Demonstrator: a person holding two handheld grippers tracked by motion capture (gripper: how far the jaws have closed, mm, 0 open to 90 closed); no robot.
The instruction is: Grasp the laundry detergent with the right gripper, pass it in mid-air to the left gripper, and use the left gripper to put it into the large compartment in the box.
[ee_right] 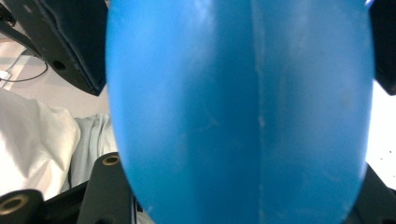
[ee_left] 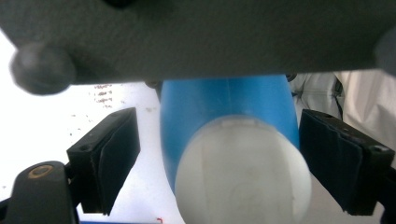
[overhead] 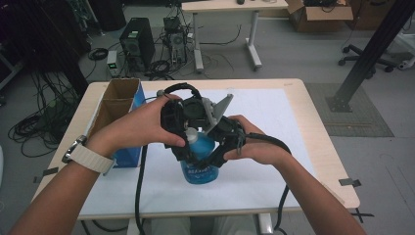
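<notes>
Left of the blue bottle (overhead: 199,164) stands an open cardboard box (overhead: 119,105), close enough to be bumped if the bottle tips that way. The bottle sits upright on the white sheet (overhead: 274,122) covering the table. The left gripper (overhead: 178,147) straddles the white cap (ee_left: 243,170); its jaws are spread, the right pad looking close to the cap and the left pad well apart, so a lopsided close could shove the cap sideways instead of seizing it. To the right of the bottle, the right gripper (overhead: 215,159) pinches its body; if that hold is slack, I reckon any twist at the cap just spins or topples the whole bottle.
</notes>
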